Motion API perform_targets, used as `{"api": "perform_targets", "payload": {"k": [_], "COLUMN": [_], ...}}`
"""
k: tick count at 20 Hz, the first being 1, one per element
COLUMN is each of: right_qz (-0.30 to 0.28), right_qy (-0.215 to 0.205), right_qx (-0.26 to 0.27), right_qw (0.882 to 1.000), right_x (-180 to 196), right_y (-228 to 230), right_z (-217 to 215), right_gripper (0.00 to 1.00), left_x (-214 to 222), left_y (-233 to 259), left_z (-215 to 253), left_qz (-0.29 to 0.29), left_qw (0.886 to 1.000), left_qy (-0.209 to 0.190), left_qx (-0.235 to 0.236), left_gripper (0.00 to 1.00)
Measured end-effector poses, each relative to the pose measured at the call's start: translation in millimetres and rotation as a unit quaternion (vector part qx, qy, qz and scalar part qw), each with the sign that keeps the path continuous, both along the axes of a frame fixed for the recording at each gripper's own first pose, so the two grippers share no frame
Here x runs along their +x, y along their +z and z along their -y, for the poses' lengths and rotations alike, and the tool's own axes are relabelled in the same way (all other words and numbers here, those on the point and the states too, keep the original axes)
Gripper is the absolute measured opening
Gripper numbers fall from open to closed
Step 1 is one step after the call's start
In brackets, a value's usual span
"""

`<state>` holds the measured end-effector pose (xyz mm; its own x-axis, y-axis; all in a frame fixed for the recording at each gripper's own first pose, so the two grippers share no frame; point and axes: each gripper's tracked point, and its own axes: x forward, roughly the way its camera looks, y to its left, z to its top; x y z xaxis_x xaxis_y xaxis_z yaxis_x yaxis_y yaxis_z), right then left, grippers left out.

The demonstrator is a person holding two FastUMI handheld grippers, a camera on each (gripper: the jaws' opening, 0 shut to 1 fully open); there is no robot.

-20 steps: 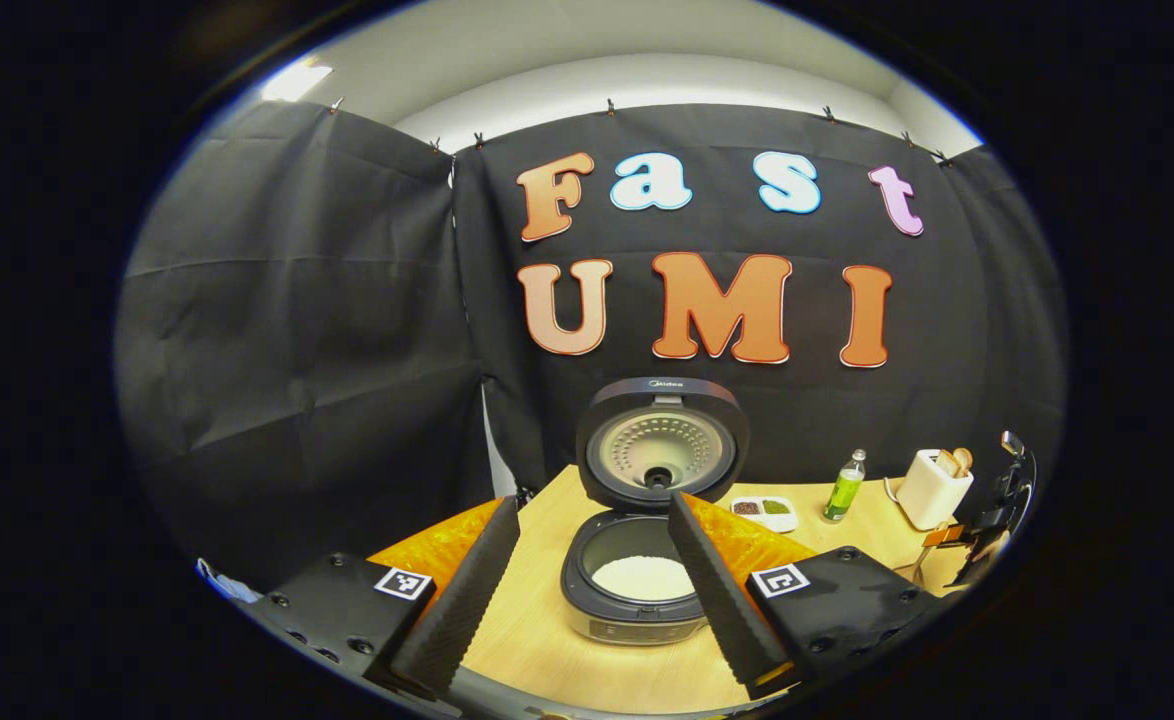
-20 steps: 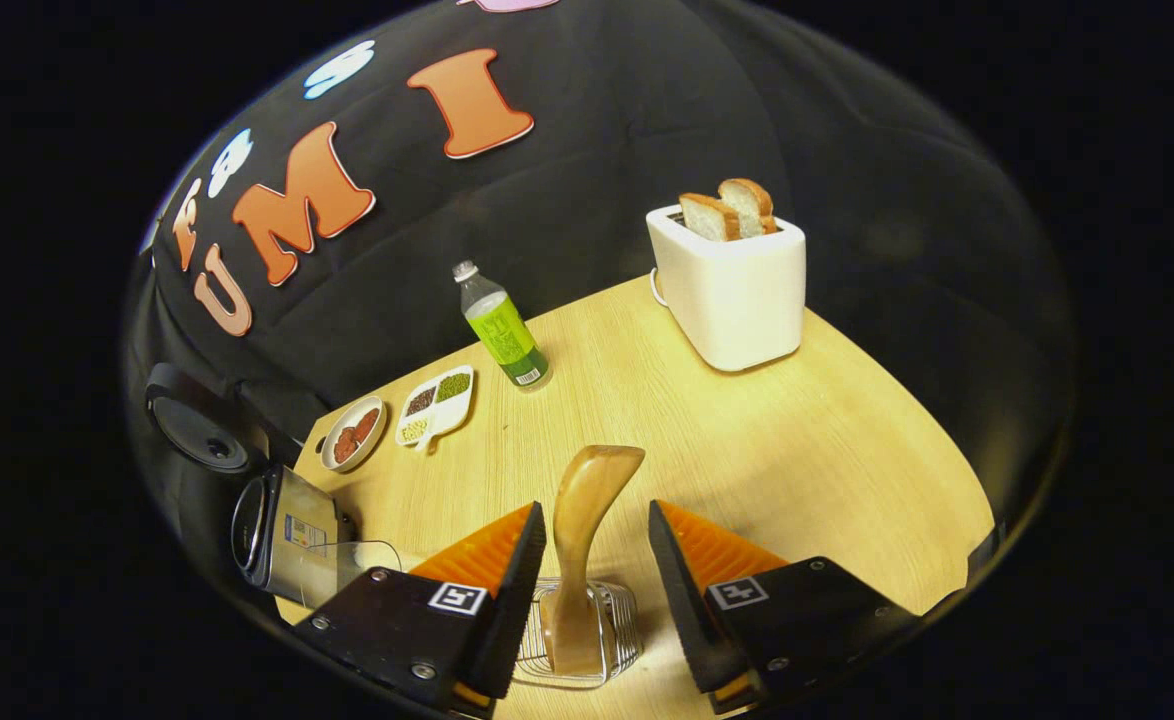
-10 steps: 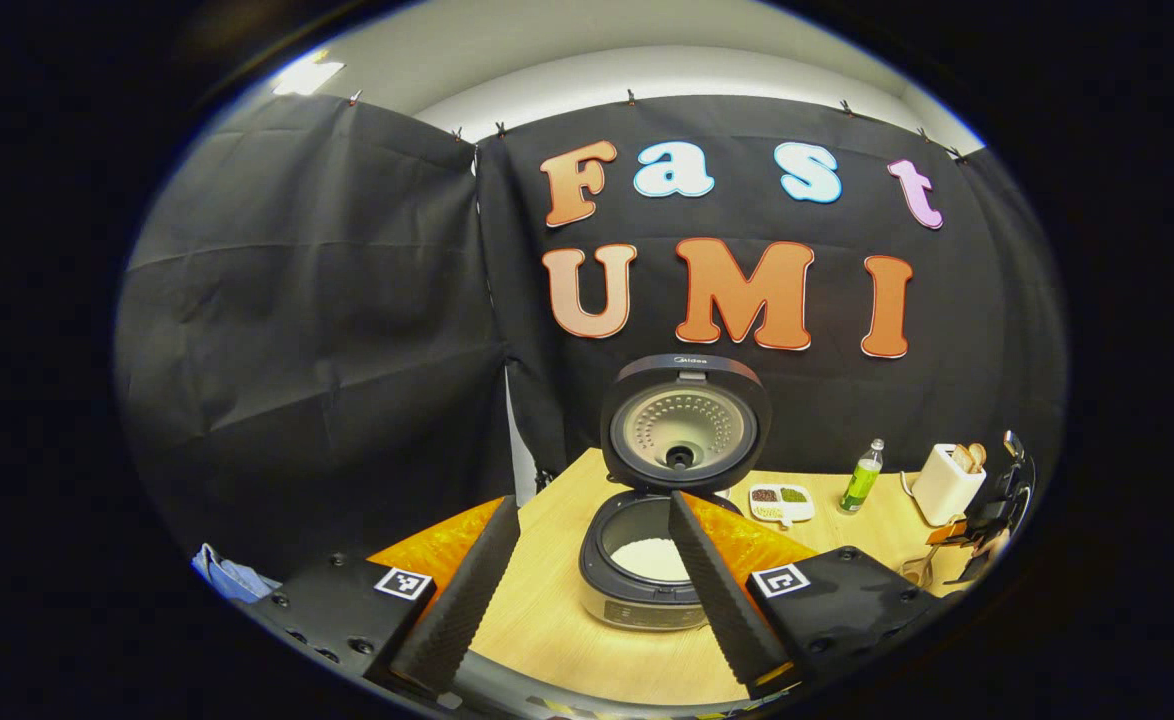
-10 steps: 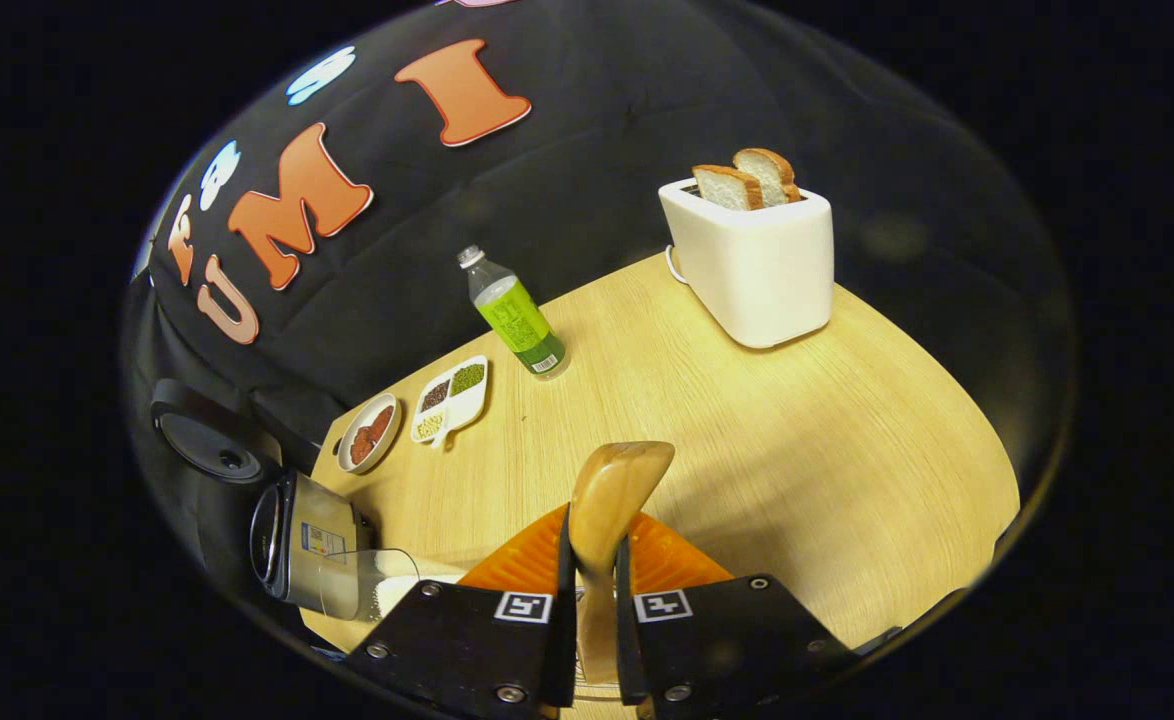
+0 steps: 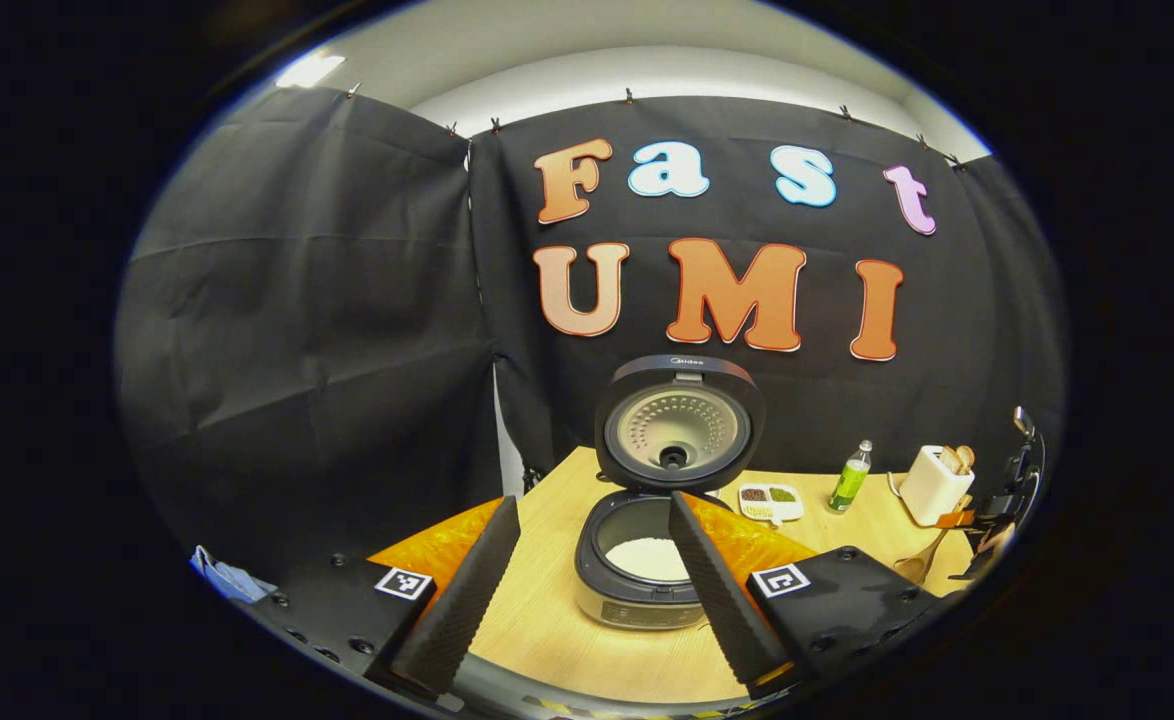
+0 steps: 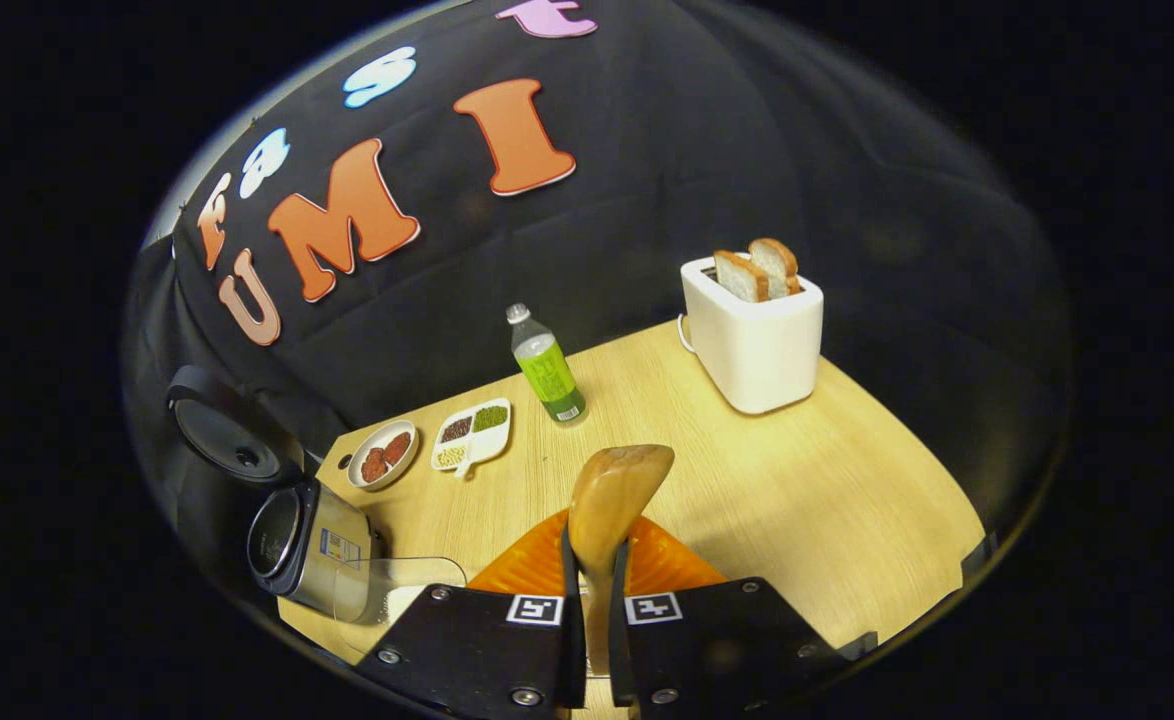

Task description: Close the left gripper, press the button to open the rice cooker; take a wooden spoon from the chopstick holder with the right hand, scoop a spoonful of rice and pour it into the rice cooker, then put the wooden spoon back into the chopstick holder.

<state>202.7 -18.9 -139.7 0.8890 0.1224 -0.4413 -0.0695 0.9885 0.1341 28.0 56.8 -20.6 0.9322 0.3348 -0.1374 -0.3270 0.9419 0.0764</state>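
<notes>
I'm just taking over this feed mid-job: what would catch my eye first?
The rice cooker stands open mid-table, its lid raised and white rice inside. The right gripper is clamped on the wooden spoon. A white toaster holding bread sits at the table's far edge.

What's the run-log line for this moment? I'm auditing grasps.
step: take spoon | rice cooker: lid open | left gripper: open | right gripper: shut on wooden spoon

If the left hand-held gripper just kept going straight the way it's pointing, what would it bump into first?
Probably the open dark rice cooker with white rice inside: it sits between the open left hand-held gripper's fingers on the light wooden table. Depth is hard to judge, so it might pass above the pot and meet the raised lid.
</notes>
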Motion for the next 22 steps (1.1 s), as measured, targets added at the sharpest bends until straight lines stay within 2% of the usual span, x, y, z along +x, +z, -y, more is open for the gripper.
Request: {"api": "perform_targets", "payload": {"k": [1,4,5,6,8,10,13,16,18,22], "right_qz": [0.012,0.056,0.071,0.084,0.099,0.111,0.111,0.102,0.094,0.091], "right_qy": [0.000,0.006,0.007,0.010,0.024,0.033,0.033,0.026,0.014,-0.026], "right_qx": [-0.005,-0.017,-0.022,-0.026,-0.029,-0.031,-0.055,-0.087,-0.109,-0.157], "right_qw": [1.000,0.998,0.997,0.996,0.994,0.993,0.992,0.991,0.989,0.983], "right_x": [-4,-21,-26,-31,-42,-48,-50,-47,-46,-40], "right_y": [14,55,66,75,85,86,59,16,-8,-40], "right_z": [-4,-28,-39,-52,-82,-111,-140,-159,-162,-151], "right_gripper": [0.08,0.08,0.08,0.08,0.08,0.08,0.08,0.08,0.08,0.08], "left_x": [6,30,37,44,56,67,75,74,71,68], "left_y": [1,1,-1,-1,-2,-4,-10,-14,-15,-31], "left_z": [-1,-12,-16,-21,-34,-49,-68,-93,-106,-127], "left_qz": [0.004,0.006,0.004,0.002,-0.004,-0.008,-0.015,-0.019,-0.021,-0.038], "left_qw": [1.000,0.999,0.999,0.998,0.997,0.996,0.994,0.994,0.994,0.994], "left_qy": [-0.011,-0.041,-0.050,-0.060,-0.076,-0.090,-0.108,-0.105,-0.107,-0.103], "left_qx": [-0.005,-0.015,-0.018,-0.019,-0.014,-0.015,-0.027,-0.014,-0.012,-0.014], "left_gripper": [0.96,1.00,0.97,1.00,0.97,1.00,1.00,0.97,1.00,0.97]}}
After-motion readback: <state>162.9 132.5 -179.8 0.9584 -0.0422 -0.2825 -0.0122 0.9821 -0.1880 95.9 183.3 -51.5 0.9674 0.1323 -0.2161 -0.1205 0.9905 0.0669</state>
